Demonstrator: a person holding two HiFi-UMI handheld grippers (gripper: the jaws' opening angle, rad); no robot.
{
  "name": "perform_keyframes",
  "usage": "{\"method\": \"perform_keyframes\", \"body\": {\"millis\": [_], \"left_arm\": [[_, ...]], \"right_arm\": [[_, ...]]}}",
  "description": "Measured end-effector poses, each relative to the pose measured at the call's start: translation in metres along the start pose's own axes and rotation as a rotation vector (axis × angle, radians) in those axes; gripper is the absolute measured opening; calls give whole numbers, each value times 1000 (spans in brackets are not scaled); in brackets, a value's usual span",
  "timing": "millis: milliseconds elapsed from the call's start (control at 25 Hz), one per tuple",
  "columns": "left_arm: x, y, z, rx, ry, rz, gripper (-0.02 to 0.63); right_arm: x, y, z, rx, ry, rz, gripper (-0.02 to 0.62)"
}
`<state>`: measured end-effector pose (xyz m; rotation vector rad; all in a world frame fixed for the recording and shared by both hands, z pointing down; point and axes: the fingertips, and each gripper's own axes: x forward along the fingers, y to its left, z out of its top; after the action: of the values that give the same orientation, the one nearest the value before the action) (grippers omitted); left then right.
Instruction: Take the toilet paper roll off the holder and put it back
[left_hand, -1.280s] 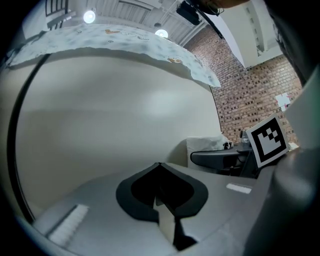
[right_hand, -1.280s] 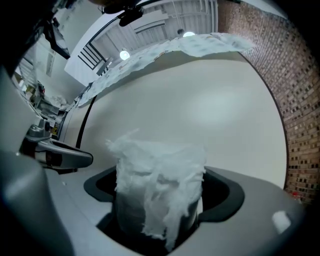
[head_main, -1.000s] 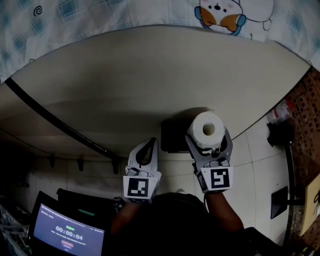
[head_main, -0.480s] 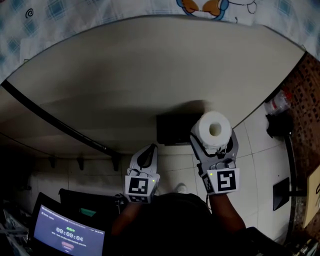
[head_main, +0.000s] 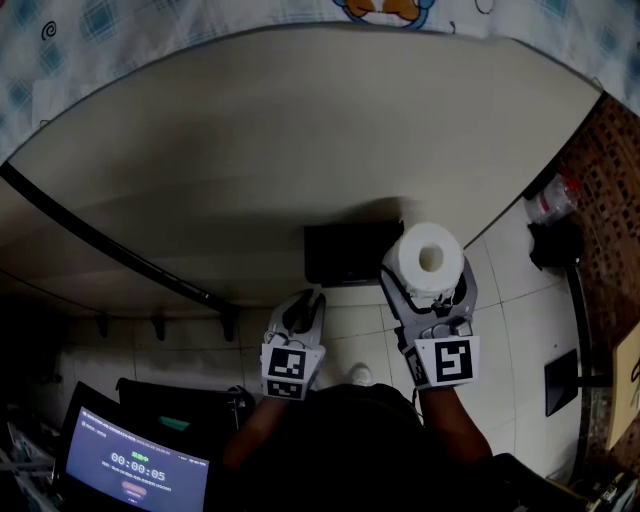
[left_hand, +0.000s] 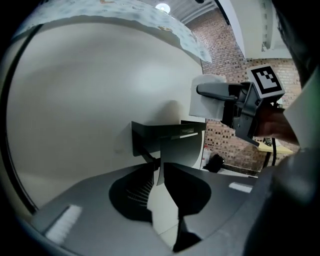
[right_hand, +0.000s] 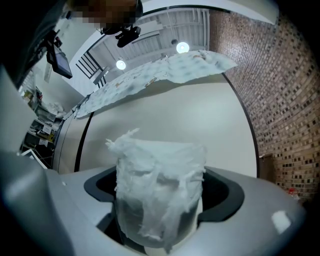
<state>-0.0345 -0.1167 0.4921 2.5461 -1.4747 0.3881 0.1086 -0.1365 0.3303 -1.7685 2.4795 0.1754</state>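
The white toilet paper roll (head_main: 430, 260) stands on end between the jaws of my right gripper (head_main: 432, 285), which is shut on it. Its loose wrinkled sheet faces the camera in the right gripper view (right_hand: 160, 190). The black holder (head_main: 350, 252) is fixed to the pale wall, just left of the roll and bare. My left gripper (head_main: 298, 312) hangs below the holder, shut and holding nothing. In the left gripper view the holder (left_hand: 167, 140) sits straight ahead of the jaws, with the roll (left_hand: 206, 97) and right gripper (left_hand: 235, 100) up to the right.
A black rail (head_main: 110, 250) runs slantwise along the wall at left. A laptop screen (head_main: 135, 470) glows at the bottom left. A clear bottle (head_main: 550, 198) and dark objects stand on the tiled floor by the brick wall (head_main: 610, 220) at right.
My right gripper has carried the roll a little to the right, clear of the holder, which now shows in full. The left gripper has shifted slightly right.
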Motion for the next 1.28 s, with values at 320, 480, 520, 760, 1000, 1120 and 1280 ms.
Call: {"method": "perform_keyframes", "body": {"millis": [320,480,520,760,1000,1120,1280], "left_arm": [[12,-5,-5,51,22,-15,72],[16,-3,-5,56,21,-15,81],[17,-3,-4,61,21,-20,86],[21,-13,-2,74,10,-64,95],[21,-11,-1,62,10,-48,72],[20,-12,-1,61,14,-53,69],[17,-12,-1,54,18,-63,66]], "right_arm": [[6,1,3,8,-17,13,469],[10,0,4,6,-24,16,469],[10,0,4,7,-25,16,469],[9,-5,2,12,-17,5,469],[6,-10,-1,13,-14,-13,469],[4,-12,-2,13,-10,-17,469],[4,-11,-3,12,-7,-16,469]]}}
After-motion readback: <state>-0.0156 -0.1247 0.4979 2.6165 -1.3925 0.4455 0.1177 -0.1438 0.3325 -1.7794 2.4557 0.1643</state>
